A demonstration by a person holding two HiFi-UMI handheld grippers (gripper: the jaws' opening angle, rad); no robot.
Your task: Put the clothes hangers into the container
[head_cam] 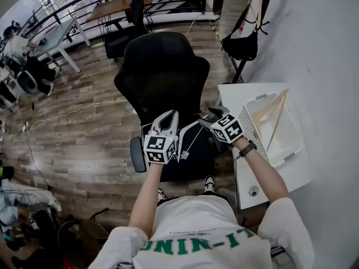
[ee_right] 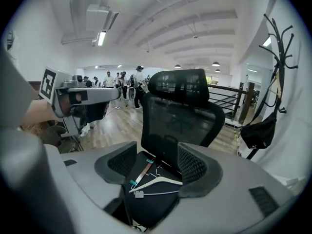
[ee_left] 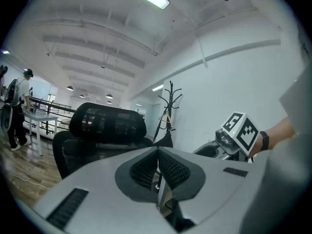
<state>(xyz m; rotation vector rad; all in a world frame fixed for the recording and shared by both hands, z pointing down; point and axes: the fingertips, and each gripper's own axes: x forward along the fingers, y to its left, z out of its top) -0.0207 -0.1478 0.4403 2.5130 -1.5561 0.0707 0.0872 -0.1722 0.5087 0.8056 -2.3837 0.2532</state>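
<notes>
Several clothes hangers (ee_right: 155,179) lie on the seat of a black office chair (head_cam: 162,72): a white one, a wooden one with teal clips (ee_right: 140,172) and a thin one with a white clip. In the head view the hangers (head_cam: 189,140) show between my two grippers. My right gripper (ee_right: 157,155) stands open above them, nothing between its pads. It hovers over the seat's right side (head_cam: 204,118). My left gripper (ee_left: 157,152) is shut with nothing seen in it, over the seat's left side (head_cam: 167,115). The white slatted container (head_cam: 293,145) sits on the table at right.
The container holds a pale wooden hanger (head_cam: 277,120). It rests on a white table (head_cam: 269,179) against the wall. A coat stand with a black bag (head_cam: 241,45) is behind the table. People stand by desks far across the wooden floor (head_cam: 84,128).
</notes>
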